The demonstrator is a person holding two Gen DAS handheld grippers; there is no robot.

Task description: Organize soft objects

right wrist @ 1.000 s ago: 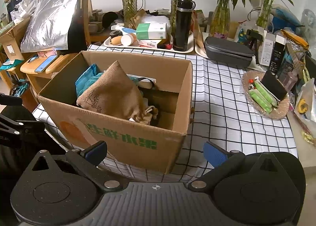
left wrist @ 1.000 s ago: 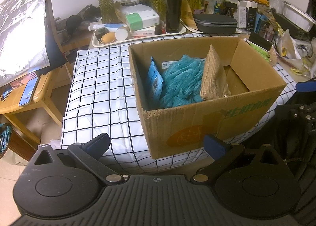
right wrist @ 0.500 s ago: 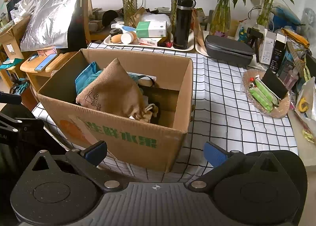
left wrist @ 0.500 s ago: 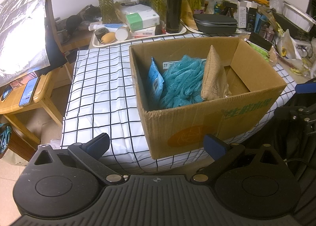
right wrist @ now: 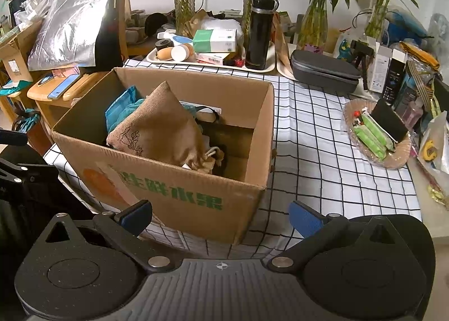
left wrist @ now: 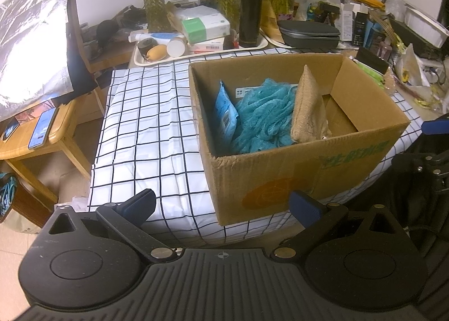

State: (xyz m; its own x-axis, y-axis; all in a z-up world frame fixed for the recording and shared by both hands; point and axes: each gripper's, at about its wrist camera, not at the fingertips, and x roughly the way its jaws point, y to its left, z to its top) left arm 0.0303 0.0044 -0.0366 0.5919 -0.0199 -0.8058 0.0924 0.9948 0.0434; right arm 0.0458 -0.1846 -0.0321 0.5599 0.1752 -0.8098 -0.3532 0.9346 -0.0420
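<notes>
My left gripper (left wrist: 221,206) and right gripper (right wrist: 220,213) both stand spread apart, empty, just short of the cardboard box (left wrist: 308,178). Inside the box, the burlap pouch (right wrist: 162,130) leans against the blue mesh sponge (left wrist: 266,116), beyond both sets of fingers.

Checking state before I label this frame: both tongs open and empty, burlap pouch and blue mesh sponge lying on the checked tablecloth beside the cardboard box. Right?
One thing is off: the burlap pouch and blue mesh sponge are inside the cardboard box, not beside it on the checked tablecloth. Both wrist views show this. The left tongs and right tongs are indeed open and empty.
</notes>
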